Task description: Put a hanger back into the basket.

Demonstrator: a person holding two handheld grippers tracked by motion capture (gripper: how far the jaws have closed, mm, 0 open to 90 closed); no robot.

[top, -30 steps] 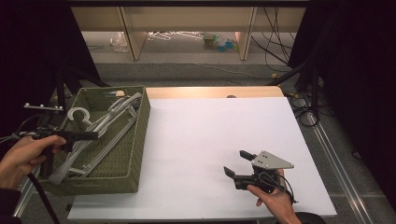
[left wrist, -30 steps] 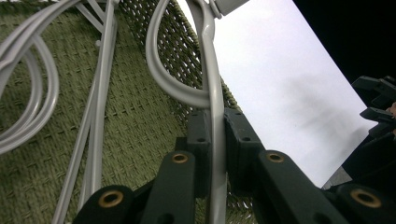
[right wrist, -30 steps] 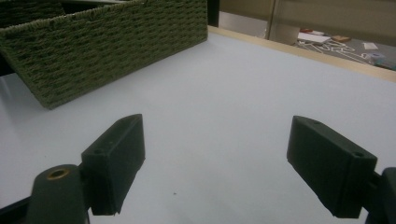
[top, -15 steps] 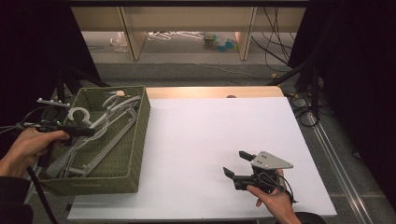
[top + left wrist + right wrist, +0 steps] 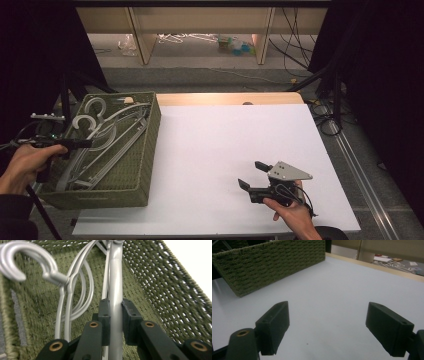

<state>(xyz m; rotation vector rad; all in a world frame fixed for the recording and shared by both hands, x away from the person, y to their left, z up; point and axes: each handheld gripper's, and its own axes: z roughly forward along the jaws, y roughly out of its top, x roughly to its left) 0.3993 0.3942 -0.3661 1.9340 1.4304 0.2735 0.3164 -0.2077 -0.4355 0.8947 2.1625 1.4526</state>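
- While the left gripper (image 5: 113, 315) squeezes one grey hanger (image 5: 115, 277) inside the green basket (image 5: 145, 150), lift slowly (other hangers (image 5: 95, 122) may snag).
- Right gripper (image 5: 252, 176) rests wide open, holding nothing.
- White table (image 5: 225, 135) is bare; shelves behind look messy.

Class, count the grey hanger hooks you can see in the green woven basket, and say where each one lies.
2. One hook lies at the basket's far left corner; the other hook sits just nearer, beside the left gripper. The hangers are tangled, so more hooks may be hidden underneath.
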